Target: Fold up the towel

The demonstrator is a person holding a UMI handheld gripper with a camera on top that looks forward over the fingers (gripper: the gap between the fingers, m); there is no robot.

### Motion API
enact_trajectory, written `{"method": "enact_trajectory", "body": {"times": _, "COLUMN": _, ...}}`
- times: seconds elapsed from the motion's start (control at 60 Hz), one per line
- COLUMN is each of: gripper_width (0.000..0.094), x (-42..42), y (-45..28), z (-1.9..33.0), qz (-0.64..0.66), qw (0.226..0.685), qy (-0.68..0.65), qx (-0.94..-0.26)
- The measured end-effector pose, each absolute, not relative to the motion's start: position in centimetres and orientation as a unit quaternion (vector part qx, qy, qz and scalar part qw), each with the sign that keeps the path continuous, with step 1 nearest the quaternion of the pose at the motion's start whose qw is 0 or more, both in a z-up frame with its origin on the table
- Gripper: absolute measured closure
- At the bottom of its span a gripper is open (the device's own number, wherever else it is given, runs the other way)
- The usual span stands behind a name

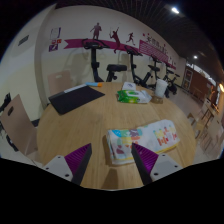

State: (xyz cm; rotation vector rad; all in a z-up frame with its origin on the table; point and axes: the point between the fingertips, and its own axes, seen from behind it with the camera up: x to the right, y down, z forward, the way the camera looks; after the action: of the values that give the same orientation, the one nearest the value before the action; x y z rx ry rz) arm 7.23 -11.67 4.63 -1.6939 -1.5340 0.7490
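Observation:
A small folded towel [121, 146] with a colourful print lies on the wooden table [85, 128], just ahead of my fingers and between their lines. My gripper [113, 166] is open, with its purple pads [73, 163] spread wide and low over the table's near edge, and holds nothing. A second, larger folded printed towel [161, 133] lies just to the right of the first, beyond the right finger.
Farther along the table are a dark mat [75, 98], a green and white packet [130, 96] and a white cup [161, 88]. A chair [17, 121] stands at the left. Exercise bikes [118, 70] stand by the back wall.

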Motion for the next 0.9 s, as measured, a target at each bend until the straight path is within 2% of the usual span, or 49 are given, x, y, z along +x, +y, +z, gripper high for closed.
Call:
{"method": "enact_trajectory", "body": {"times": 0.133, "gripper_width": 0.0170, "x": 4.5, "y": -11.0, "z": 1.0, "qz": 0.278, "qw": 0.346, "qy": -0.611, "qx": -0.656}}
{"method": "enact_trajectory", "body": {"times": 0.15, "gripper_width": 0.0156, "x": 4.3, "y": -11.0, "z": 0.5, "qz": 0.276, "qw": 0.342, "qy": -0.613, "qx": -0.656}}
{"method": "enact_trajectory", "body": {"times": 0.167, "gripper_width": 0.0210, "x": 4.2, "y": -11.0, "z": 0.0, "qz": 0.273, "qw": 0.339, "qy": -0.616, "qx": -0.657}}
{"method": "enact_trajectory", "body": {"times": 0.2, "gripper_width": 0.0430, "x": 4.3, "y": -10.8, "z": -1.1, "qz": 0.262, "qw": 0.330, "qy": -0.622, "qx": -0.660}}
{"method": "enact_trajectory", "body": {"times": 0.267, "gripper_width": 0.0871, "x": 3.4, "y": -8.8, "z": -1.0, "qz": 0.245, "qw": 0.362, "qy": -0.604, "qx": -0.667}}
{"method": "enact_trajectory", "body": {"times": 0.367, "gripper_width": 0.0889, "x": 3.3, "y": -9.1, "z": -1.1, "qz": 0.219, "qw": 0.363, "qy": -0.611, "qx": -0.668}}
{"method": "enact_trajectory", "body": {"times": 0.467, "gripper_width": 0.0901, "x": 3.7, "y": -12.7, "z": -0.8, "qz": 0.243, "qw": 0.306, "qy": -0.612, "qx": -0.688}}
{"method": "enact_trajectory", "body": {"times": 0.617, "gripper_width": 0.0903, "x": 4.7, "y": -17.0, "z": 4.2, "qz": 0.305, "qw": 0.241, "qy": -0.587, "qx": -0.710}}
{"method": "enact_trajectory", "body": {"times": 0.733, "gripper_width": 0.0904, "x": 4.4, "y": -18.4, "z": 9.0, "qz": 0.355, "qw": 0.213, "qy": -0.557, "qx": -0.720}}
{"method": "enact_trajectory", "body": {"times": 0.817, "gripper_width": 0.0903, "x": 3.9, "y": -16.8, "z": 11.3, "qz": 0.374, "qw": 0.208, "qy": -0.531, "qx": -0.732}}
{"method": "enact_trajectory", "body": {"times": 0.9, "gripper_width": 0.0902, "x": 3.8, "y": -13.4, "z": 11.8, "qz": 0.368, "qw": 0.217, "qy": -0.514, "qx": -0.744}}
